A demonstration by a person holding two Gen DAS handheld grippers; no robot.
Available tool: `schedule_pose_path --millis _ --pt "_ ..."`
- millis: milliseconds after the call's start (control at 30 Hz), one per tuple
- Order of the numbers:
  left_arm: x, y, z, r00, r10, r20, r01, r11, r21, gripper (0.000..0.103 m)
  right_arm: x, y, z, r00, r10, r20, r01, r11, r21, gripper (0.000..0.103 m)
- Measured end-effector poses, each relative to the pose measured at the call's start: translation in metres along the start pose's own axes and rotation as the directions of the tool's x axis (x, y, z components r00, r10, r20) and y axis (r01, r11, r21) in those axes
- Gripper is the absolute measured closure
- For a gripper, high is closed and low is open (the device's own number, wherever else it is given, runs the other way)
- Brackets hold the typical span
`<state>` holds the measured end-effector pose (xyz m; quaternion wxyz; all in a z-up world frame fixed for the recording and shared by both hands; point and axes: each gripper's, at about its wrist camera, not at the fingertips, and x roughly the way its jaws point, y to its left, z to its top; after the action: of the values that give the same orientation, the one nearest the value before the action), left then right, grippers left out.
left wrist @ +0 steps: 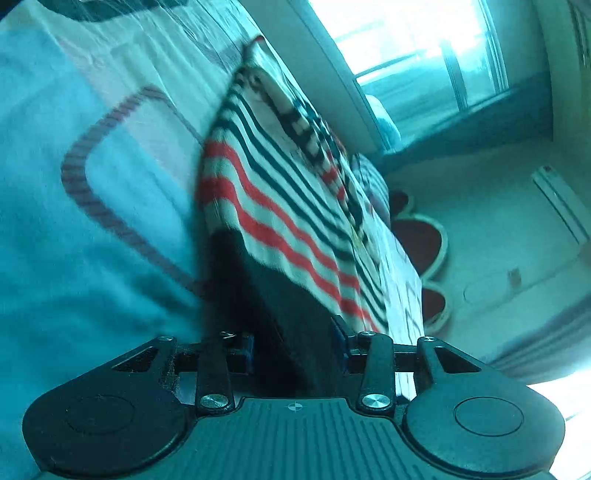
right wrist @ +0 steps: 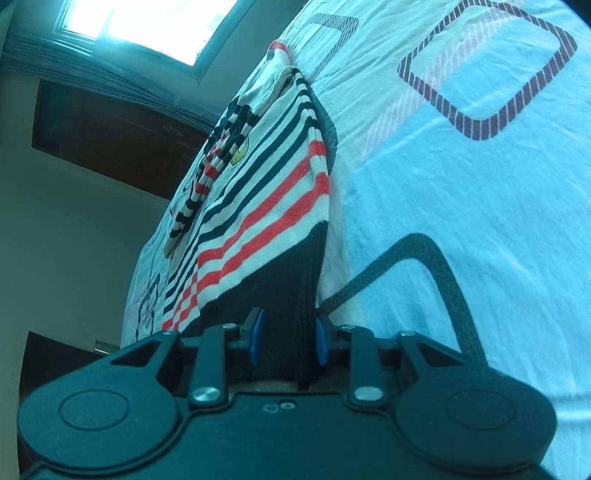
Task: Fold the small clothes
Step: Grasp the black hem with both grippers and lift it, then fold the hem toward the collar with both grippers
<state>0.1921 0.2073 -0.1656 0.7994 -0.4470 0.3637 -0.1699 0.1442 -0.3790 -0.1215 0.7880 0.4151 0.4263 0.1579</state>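
Both hand-held grippers grasp the same striped knit garment by its dark ribbed hem. From the left wrist view, the left gripper (left wrist: pixel 295 350) has its 2 jaws set apart with the dark hem band filling the gap between them, so it is clenched on the cloth; its blue pads (left wrist: pixel 341 343) are mostly hidden by the fabric. To the left of the garment lies the bedsheet (left wrist: pixel 74 258), pale blue with rounded-square outlines in dark red. The striped knit garment (left wrist: pixel 280 206) stretches away from the jaws across the sheet, white with red bands near the hem and thin dark stripes farther up. To the right, beyond the bed edge, are a pale floor and a bright window (left wrist: pixel 413 33).

From the right wrist view, a window (right wrist: pixel 147 22) and dark wooden furniture (right wrist: pixel 110 140) sit at the left. The garment (right wrist: pixel 266 192) runs up the middle, a small yellow emblem on its chest. The right gripper (right wrist: pixel 287 336) pinches the dark hem, both blue pads (right wrist: pixel 255 338) pressed against it. The sheet (right wrist: pixel 461 206) fills the right.
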Motion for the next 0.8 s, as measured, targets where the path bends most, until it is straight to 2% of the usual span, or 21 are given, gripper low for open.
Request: schedule_pose_path --millis 67,133,167,200,267,300,400,500,567,633,667,700,800 --pt "0.005 0.003 0.007 1.0 0.003 0.022 -0.002 1.0 -0.022 0.062 0.006 0.002 0.006 1.0 0.005 0.003 -0.005 1.0 0.005 0.076" --pt "0.013 -0.003 0.01 0.999 0.045 0.016 -0.045 0.999 0.012 0.065 0.012 0.005 0.01 1.0 -0.007 -0.004 0.007 1.0 -0.004 0.079" --pt "0.016 -0.008 0.011 0.996 0.09 0.005 -0.09 0.995 0.041 0.085 0.014 0.008 0.011 1.0 -0.023 -0.009 0.023 1.0 -0.016 0.084" --pt "0.021 -0.012 0.01 0.989 0.145 -0.007 -0.144 0.987 0.074 0.097 0.016 0.013 0.011 0.998 -0.054 -0.015 0.053 0.998 -0.044 0.096" --pt "0.015 -0.018 0.011 0.988 0.151 0.017 -0.151 0.984 0.096 0.097 0.014 0.024 0.01 0.995 -0.102 -0.006 0.1 0.989 -0.111 0.097" --pt "0.005 -0.022 0.012 0.989 0.145 0.042 -0.149 0.982 0.115 0.097 0.009 0.029 0.009 0.995 -0.099 0.009 0.099 0.986 -0.135 0.097" --pt "-0.022 -0.036 0.017 0.988 0.103 0.112 -0.118 0.983 0.138 0.097 -0.016 0.05 0.009 0.995 -0.054 0.083 0.069 0.978 -0.196 0.097" --pt "-0.034 -0.041 0.021 0.986 0.109 0.128 -0.131 0.976 0.175 0.097 -0.032 0.057 0.011 0.992 -0.02 0.123 0.048 0.972 -0.232 0.097" --pt "-0.027 -0.029 0.019 0.982 0.154 0.111 -0.171 0.971 0.166 0.097 -0.027 0.047 0.01 0.992 -0.051 0.115 0.076 0.97 -0.23 0.097" --pt "-0.014 -0.007 0.01 0.972 0.225 0.067 -0.233 0.963 0.136 0.098 -0.009 0.023 0.006 0.989 -0.132 0.065 0.142 0.972 -0.188 0.098" --pt "-0.015 0.002 0.006 0.978 0.188 0.091 -0.197 0.975 0.099 0.098 -0.002 0.009 0.005 0.988 -0.149 0.043 0.154 0.978 -0.144 0.098" --pt "-0.016 0.005 0.006 0.979 0.179 0.097 -0.186 0.98 0.072 0.097 -0.004 0.003 0.003 0.992 -0.116 0.06 0.122 0.986 -0.116 0.098" --pt "-0.014 0.001 0.008 0.977 0.189 0.097 -0.198 0.976 0.089 0.097 -0.007 0.006 0.0 0.99 -0.119 0.072 0.127 0.984 -0.125 0.098"
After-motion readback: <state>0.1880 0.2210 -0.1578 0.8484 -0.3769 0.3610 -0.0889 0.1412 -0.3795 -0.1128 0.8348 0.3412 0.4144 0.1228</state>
